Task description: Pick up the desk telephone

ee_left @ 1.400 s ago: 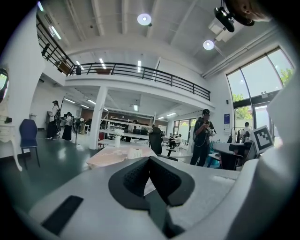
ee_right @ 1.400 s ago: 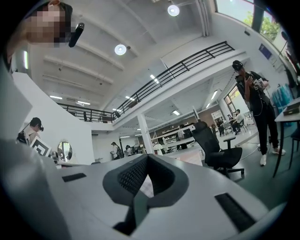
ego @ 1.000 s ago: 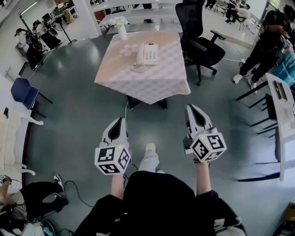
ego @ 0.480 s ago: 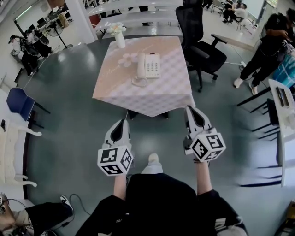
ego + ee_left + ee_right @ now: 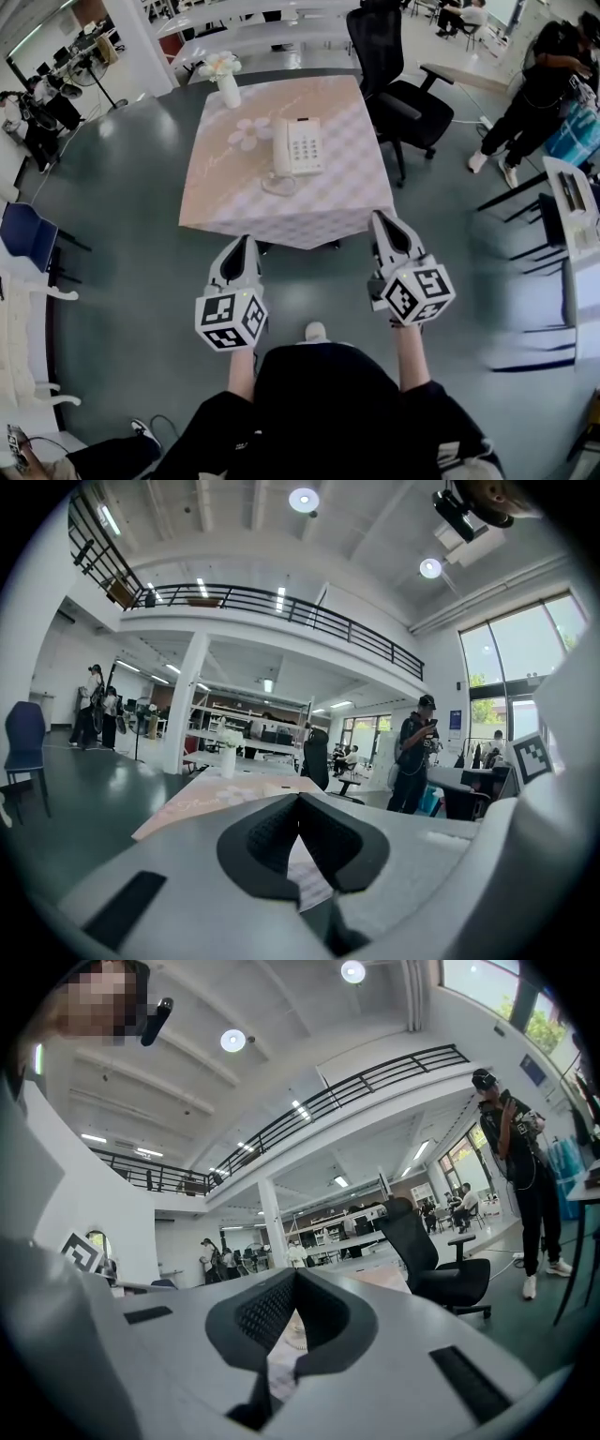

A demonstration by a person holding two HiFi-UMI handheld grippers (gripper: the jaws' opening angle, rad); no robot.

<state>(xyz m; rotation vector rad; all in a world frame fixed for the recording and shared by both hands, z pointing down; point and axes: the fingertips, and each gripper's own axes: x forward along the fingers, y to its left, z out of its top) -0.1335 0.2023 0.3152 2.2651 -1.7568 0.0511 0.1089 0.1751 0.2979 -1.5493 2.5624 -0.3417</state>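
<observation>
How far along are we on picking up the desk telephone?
Nothing is done yet: the desk telephone sits on the table, handset in its cradle, untouched. In hand: the left gripper and right gripper are both shut and empty, held by the table's near edge, short of the telephone. Left: reach over, open the fingers, grip the telephone and lift.

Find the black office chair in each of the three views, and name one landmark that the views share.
Head view: the black office chair is at the top, right of centre, by the table's far right corner.
Left gripper view: centre, a narrow dark shape right of the white vase.
Right gripper view: right of centre, seen side-on.
Shared landmark: the cloth-covered table, next to the chair in every view.
</observation>
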